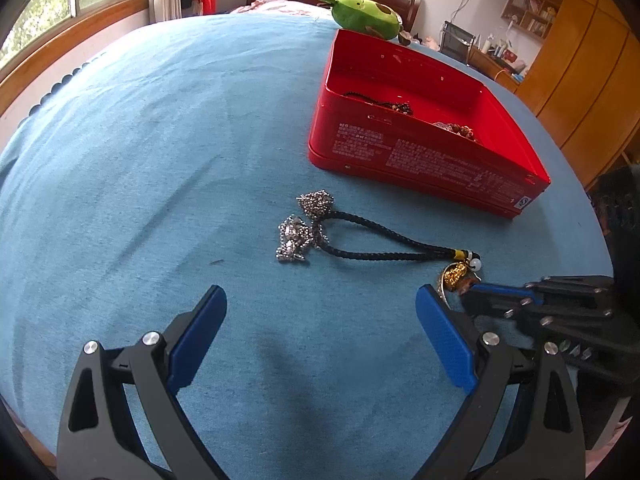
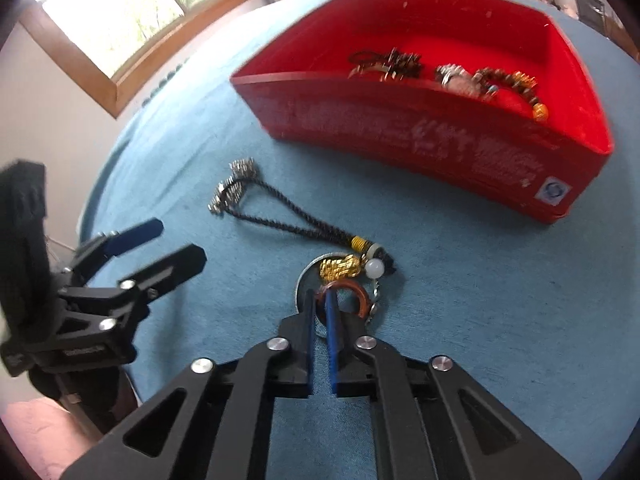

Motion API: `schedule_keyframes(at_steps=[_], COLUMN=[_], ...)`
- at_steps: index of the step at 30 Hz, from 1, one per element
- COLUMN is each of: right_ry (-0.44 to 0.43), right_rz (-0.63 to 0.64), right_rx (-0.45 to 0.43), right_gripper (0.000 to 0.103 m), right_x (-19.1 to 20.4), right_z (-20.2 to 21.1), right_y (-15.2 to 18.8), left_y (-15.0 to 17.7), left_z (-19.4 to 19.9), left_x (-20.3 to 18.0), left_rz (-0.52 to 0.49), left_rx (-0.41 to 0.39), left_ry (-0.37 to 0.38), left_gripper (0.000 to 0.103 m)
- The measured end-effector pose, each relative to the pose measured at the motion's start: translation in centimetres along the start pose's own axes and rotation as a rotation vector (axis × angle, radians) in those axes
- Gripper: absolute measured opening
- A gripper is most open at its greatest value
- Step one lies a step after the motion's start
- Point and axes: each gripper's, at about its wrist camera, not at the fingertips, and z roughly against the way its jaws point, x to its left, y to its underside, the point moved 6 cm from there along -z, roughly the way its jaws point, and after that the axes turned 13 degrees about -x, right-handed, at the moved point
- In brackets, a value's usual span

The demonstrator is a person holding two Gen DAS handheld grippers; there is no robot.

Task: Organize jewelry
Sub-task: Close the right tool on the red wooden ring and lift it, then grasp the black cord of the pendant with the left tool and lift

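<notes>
A black braided cord (image 1: 384, 254) lies on the blue cloth, with silver bead clusters (image 1: 316, 204) at one end. At its other end hang a gold charm (image 2: 340, 268), a white bead (image 2: 375, 269), a silver ring (image 2: 304, 280) and a brown ring (image 2: 360, 300). My right gripper (image 2: 320, 298) is shut on the brown ring's left side, low on the cloth; it also shows in the left wrist view (image 1: 474, 288). My left gripper (image 1: 320, 296) hovers wide open with nothing between its fingers, short of the cord. A second silver bead bundle (image 1: 294, 238) lies beside the cord.
A red open box (image 1: 420, 160) stands beyond the cord and holds several bracelets and chains (image 2: 448, 74). A green plush toy (image 1: 366, 12) sits behind it. The cloth-covered table (image 1: 140, 160) is round, with a window to the left and wooden cabinets to the right.
</notes>
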Motion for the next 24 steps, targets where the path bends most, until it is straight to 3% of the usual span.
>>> schedule_keyframes(at_steps=[4, 11, 13, 14, 20, 22, 24], right_ry=[-0.012, 0.043, 0.059, 0.063, 0.058, 0.053, 0.044], right_rz=[-0.014, -0.065, -0.086, -0.097, -0.121, -0.122, -0.126], right_rx=[-0.047, -0.106, -0.102, -0.098, -0.095, -0.098, -0.099], right_gripper=[0.002, 0.002, 0.002, 0.002, 0.002, 0.002, 0.002], right_x=[-0.5, -3.7, -4.9, -5.3, -6.5, -6.7, -7.0], right_z=[2.0, 4.9, 5.1, 5.1, 5.2, 5.2, 5.4], right_y=[-0.7, -0.3, 0.2, 0.5, 1.3, 1.3, 1.4], left_y=[-0.1, 0.1, 0.3, 0.6, 2.0, 1.8, 1.6], left_z=[-0.1, -0.4, -0.6, -0.8, -3.3, -3.8, -4.4], left_x=[-0.3, -3.1, -4.3, -4.9, -6.9, -7.1, -7.4], left_rz=[-0.001, -0.064, -0.101, -0.118, -0.161, -0.171, -0.196], left_rx=[0.000, 0.023, 0.035, 0.052, 0.133, 0.126, 0.130], left_ry=[-0.001, 0.052, 0.060, 0.067, 0.057, 0.038, 0.019], left_gripper=[0.095, 0.093, 0.077, 0.074, 0.071, 0.070, 0.063])
